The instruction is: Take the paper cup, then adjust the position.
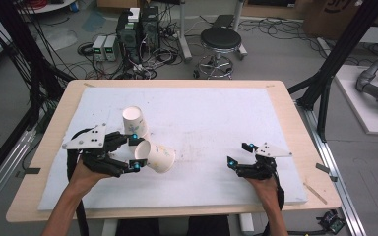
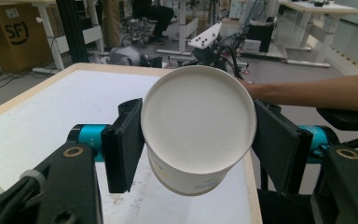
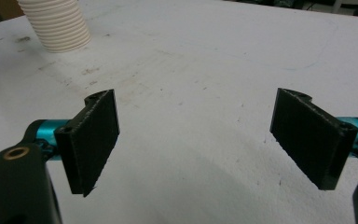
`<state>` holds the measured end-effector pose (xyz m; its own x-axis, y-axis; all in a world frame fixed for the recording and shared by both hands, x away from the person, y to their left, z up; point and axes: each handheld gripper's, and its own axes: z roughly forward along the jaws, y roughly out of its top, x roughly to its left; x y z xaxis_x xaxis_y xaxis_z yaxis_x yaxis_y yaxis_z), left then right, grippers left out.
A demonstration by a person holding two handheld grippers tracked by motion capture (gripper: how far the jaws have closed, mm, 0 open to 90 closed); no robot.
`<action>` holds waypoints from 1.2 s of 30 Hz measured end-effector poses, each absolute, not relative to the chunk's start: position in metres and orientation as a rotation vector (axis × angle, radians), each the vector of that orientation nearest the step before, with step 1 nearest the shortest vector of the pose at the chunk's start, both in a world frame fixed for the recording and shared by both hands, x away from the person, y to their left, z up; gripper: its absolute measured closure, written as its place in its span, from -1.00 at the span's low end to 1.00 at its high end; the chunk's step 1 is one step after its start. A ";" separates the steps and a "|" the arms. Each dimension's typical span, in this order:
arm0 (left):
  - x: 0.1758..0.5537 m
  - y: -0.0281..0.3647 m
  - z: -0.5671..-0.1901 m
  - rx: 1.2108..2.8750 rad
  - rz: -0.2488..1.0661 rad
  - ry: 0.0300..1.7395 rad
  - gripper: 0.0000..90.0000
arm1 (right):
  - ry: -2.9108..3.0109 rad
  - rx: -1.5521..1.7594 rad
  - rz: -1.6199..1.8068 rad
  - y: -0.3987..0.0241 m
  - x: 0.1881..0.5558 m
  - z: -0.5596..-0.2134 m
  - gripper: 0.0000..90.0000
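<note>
Left claw [image 1: 136, 153]: lower left of the high view, closed on a paper cup [image 1: 156, 157] lying on its side; one jaw on each side of the cup near its base.
Held paper cup: centre of the left claw view [image 2: 198, 126], flat white bottom facing the camera, black jaws pressed to its left and right walls; in the high view, open mouth toward the right of the frame, body just above the white board.
Second paper cup [image 1: 135, 121]: upright, mouth open, just above and left of the held cup in the high view, close to the upper jaw; touching or not, cannot tell.
Ribbed white cup [image 3: 56, 23]: upper left corner of the right claw view, standing on the board, well apart from that claw.
Right claw [image 1: 239, 154]: lower right of the high view, jaws spread wide, nothing between them; bare board in the gap [image 3: 196, 144].
Counter [image 1: 295, 128]: wooden edge around a scuffed white board [image 1: 216, 118].
Stool [image 1: 220, 46]: top centre of the high view, on the floor beyond the counter.
</note>
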<state>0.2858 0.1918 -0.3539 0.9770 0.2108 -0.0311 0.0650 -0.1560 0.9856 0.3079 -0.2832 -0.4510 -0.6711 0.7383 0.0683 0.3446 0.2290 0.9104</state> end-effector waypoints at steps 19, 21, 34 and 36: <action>0.291 0.193 -0.360 1.736 0.122 0.212 -0.18 | 2.129 0.990 1.430 -0.283 0.307 -0.451 -0.65; 0.292 0.192 -0.360 1.735 0.125 0.214 -0.18 | 2.131 1.002 1.440 -0.284 0.308 -0.451 -0.65; 0.291 0.192 -0.365 1.718 0.097 0.225 -0.18 | 2.158 0.864 1.558 -0.284 0.308 -0.429 -0.65; 0.291 0.193 -0.365 1.715 0.095 0.227 -0.18 | 2.171 0.821 1.587 -0.282 0.308 -0.421 -0.65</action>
